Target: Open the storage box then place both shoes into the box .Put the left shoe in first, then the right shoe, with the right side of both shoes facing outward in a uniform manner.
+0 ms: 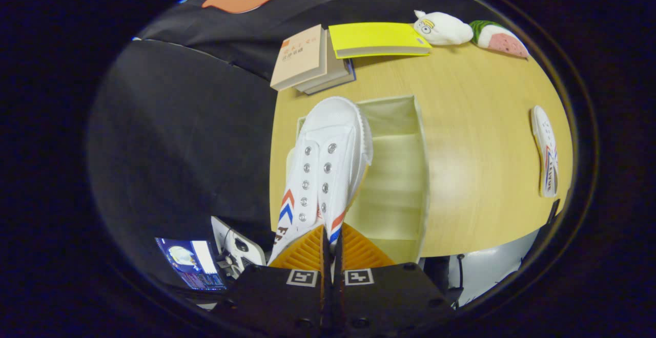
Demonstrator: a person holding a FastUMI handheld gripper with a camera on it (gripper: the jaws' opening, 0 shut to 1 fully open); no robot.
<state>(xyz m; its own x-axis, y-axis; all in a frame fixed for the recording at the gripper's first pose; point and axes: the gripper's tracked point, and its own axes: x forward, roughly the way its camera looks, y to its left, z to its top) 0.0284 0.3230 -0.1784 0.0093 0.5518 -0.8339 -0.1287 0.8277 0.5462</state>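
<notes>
Held shoe: white canvas, pinched at its heel end between the jaws of the gripper, which are closed tight on it. Toe points away, hanging over the left part of the open storage box, above its floor.

Progress: box already open and empty inside; first shoe not yet set down. Second shoe lies on the desk well to the right of the box, untouched.

Around: stacked books and a yellow book beyond the box; two plush toys farther back. Nothing blocks the box mouth; its near-left wall sits close under the shoe.
</notes>
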